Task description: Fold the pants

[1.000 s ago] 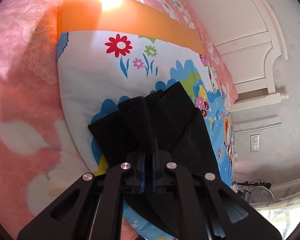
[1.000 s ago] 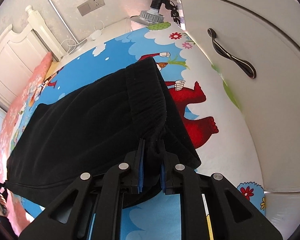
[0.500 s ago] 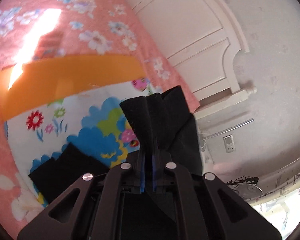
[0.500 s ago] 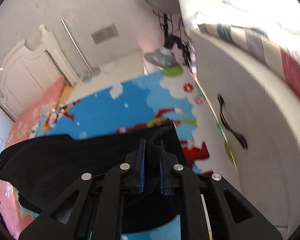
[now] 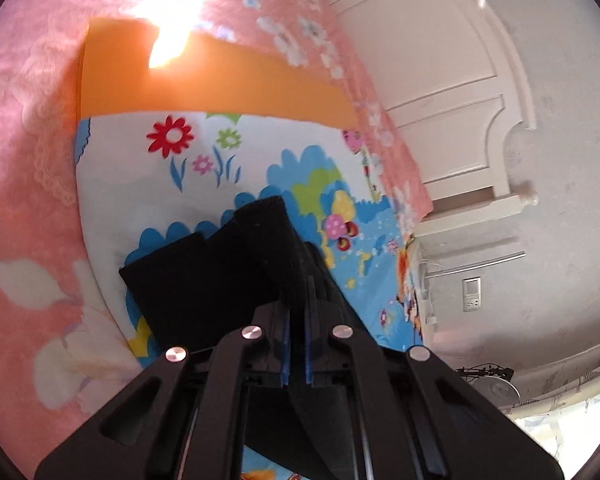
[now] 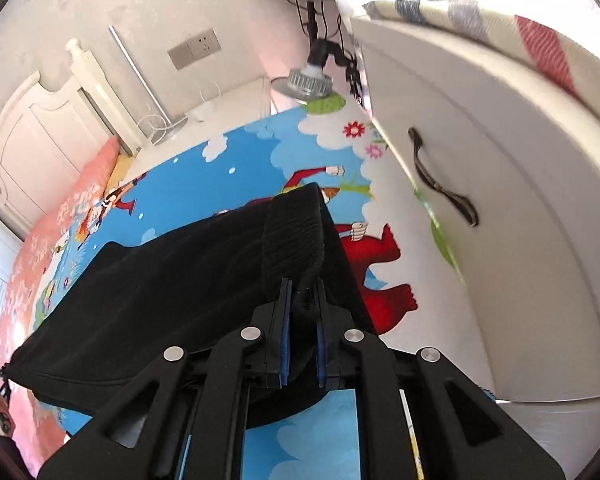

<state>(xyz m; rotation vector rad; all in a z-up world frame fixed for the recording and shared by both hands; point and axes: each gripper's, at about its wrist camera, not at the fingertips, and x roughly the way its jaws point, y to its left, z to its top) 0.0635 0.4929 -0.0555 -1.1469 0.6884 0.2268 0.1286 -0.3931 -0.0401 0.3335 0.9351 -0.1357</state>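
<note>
Two claws, left claw (image 5: 296, 320), right claw (image 6: 300, 304), pinching pants (image 6: 172, 280)

Both pictures are bright with daylight. In the left wrist view a white-hot patch of sun glare (image 5: 176, 12) washes out the top of the orange band (image 5: 220, 84), and the pink blanket (image 5: 24, 152) looks soft and blurry. In the right wrist view the top right corner is washed out, and the striped cloth (image 6: 500, 12) there is smeared. Both views bend round, with dark corners.
</note>
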